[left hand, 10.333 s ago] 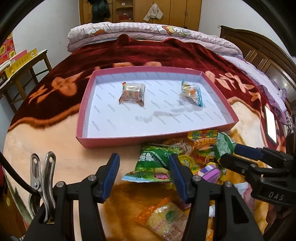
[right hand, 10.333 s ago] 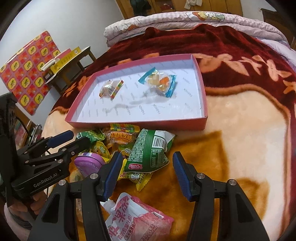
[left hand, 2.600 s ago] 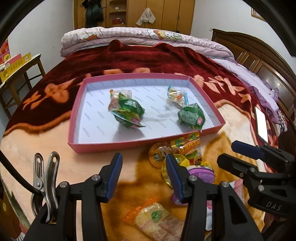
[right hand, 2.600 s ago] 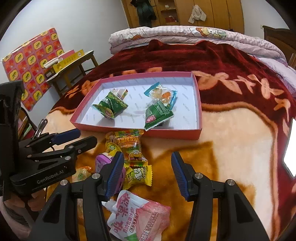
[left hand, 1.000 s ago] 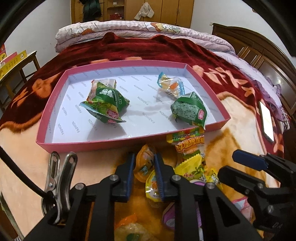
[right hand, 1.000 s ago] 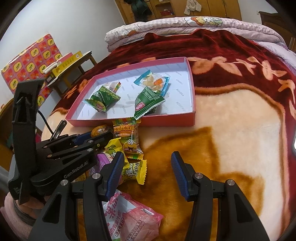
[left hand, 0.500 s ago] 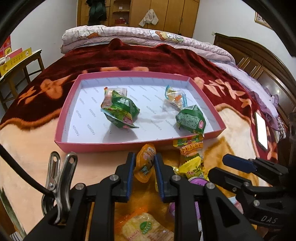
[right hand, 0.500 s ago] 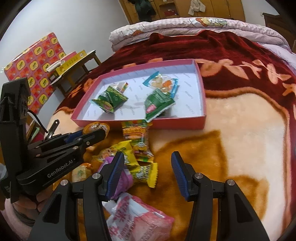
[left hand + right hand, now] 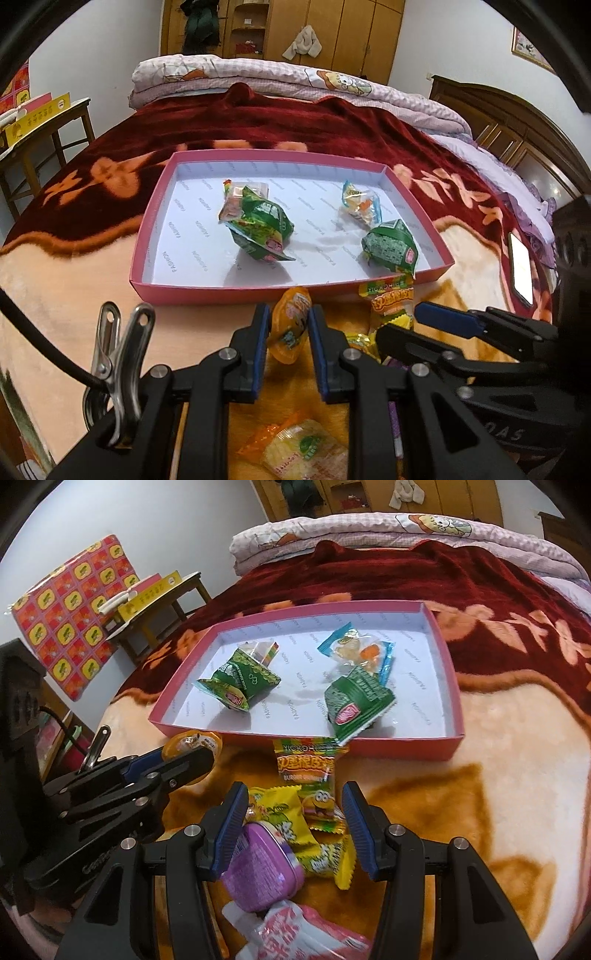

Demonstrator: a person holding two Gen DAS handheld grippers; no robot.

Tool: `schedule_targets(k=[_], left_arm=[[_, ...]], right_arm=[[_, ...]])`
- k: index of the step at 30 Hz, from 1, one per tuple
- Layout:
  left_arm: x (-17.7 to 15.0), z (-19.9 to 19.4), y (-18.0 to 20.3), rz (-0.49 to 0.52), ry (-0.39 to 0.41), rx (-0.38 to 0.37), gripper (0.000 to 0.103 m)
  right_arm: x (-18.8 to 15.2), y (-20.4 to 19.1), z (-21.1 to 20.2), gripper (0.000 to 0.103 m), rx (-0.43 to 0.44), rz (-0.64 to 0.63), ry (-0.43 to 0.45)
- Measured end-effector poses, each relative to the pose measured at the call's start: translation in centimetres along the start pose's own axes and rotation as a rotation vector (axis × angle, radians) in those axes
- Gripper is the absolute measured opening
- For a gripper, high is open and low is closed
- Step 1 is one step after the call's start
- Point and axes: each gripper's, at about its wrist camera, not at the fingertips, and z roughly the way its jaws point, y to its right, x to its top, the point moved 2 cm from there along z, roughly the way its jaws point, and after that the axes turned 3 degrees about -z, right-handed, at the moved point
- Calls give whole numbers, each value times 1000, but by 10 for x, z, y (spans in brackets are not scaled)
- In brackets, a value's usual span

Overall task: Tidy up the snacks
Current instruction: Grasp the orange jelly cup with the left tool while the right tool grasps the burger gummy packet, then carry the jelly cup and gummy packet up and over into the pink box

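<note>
Orange jelly cup [image 9: 291,326]: left gripper [image 9: 289,328] fingers pinching it near the pink tray [image 9: 147,236], awaiting placement inside (right gripper [image 9: 291,818] fingers hovering spread over remaining snacks).

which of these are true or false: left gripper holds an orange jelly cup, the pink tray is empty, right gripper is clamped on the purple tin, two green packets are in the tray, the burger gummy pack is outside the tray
1. The left gripper holds an orange jelly cup. True.
2. The pink tray is empty. False: it holds four snacks.
3. The right gripper is clamped on the purple tin. False: its jaws stand open over the pile and grip nothing.
4. Two green packets are in the tray. True: one on the left, one on the right.
5. The burger gummy pack lies outside the tray. True: it is on the blanket just in front of the tray's near wall.
</note>
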Motion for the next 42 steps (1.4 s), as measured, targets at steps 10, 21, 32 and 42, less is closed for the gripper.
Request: schedule_targets(k=[10,21,32,42], left_arm=[[4,-5,-6,-19,15,1,22],[6,-6,-9,-25,21,9,22],[9,-14,-12,-35,37,16,22],[10,-23,-11,-35,60,19,22]], right_arm=[[2,-1,14,48,-17,-1,-23],[3,-1,17,34,-22,-5,-20],[-2,-3,6,32,-8,-11,16],[-2,-6,-13,32,4,-16,58]])
